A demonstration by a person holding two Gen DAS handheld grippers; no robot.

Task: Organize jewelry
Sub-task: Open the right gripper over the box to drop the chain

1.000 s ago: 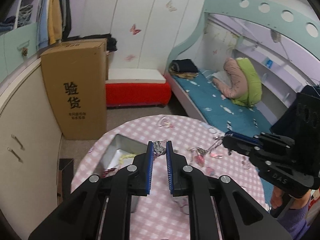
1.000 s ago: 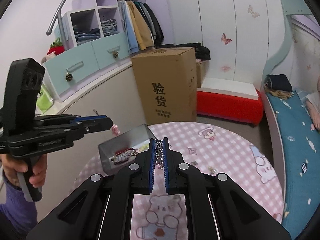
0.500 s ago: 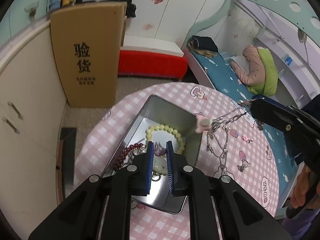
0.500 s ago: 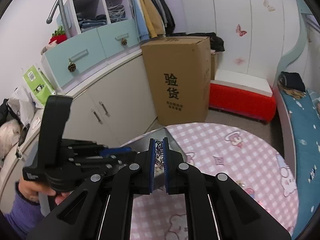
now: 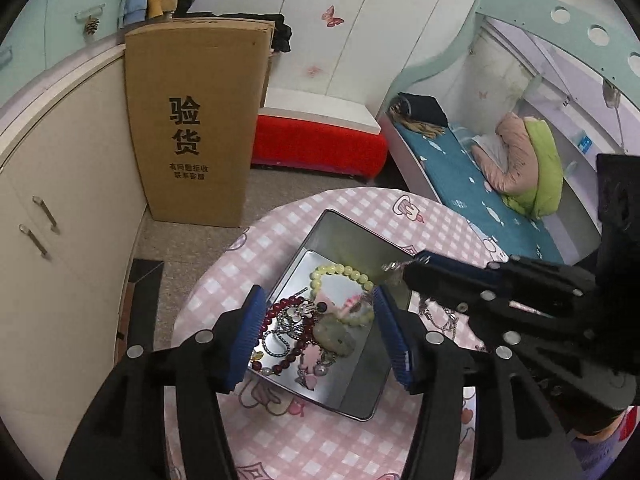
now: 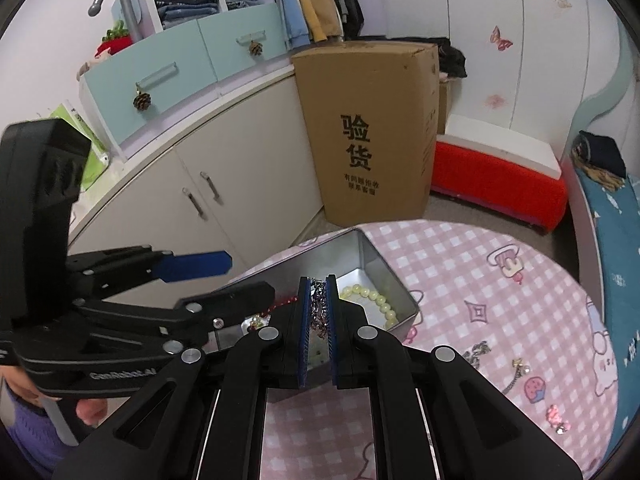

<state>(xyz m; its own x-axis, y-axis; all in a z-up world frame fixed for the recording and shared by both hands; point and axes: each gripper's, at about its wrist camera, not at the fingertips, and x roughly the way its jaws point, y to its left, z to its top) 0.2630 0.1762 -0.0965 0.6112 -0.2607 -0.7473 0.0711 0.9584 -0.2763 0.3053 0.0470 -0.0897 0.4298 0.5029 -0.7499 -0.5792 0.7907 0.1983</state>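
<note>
An open metal tin (image 5: pixel 360 236) on the pink checked round table (image 5: pixel 320 444) holds a pale green bead bracelet (image 5: pixel 340 270), a dark red bead bracelet (image 5: pixel 280 308), silver chains and a jade pendant (image 5: pixel 334 334). My left gripper (image 5: pixel 318 296) hovers over the tin, its jaws opening with nothing held between them. My right gripper (image 6: pixel 318 294) is shut on a silver chain (image 6: pixel 319 308) and hangs over the tin's (image 6: pixel 376 264) right side. In the left wrist view the right gripper (image 5: pixel 412 266) comes in from the right with the chain (image 5: pixel 436 316) dangling below it.
Several small loose pieces (image 6: pixel 516 368) lie on the table's right part (image 6: pixel 480 264). Behind the table stand a tall cardboard box (image 5: pixel 192 128), a cream cabinet (image 5: pixel 60 200), a red bench (image 5: pixel 320 144) and a bed (image 5: pixel 460 172). A hand (image 6: pixel 90 412) holds the left gripper's (image 6: pixel 248 278) handle.
My left gripper came down over the tin and opened, and the piece it held now lies in the tin. My right gripper carried its chain leftward to the tin.
</note>
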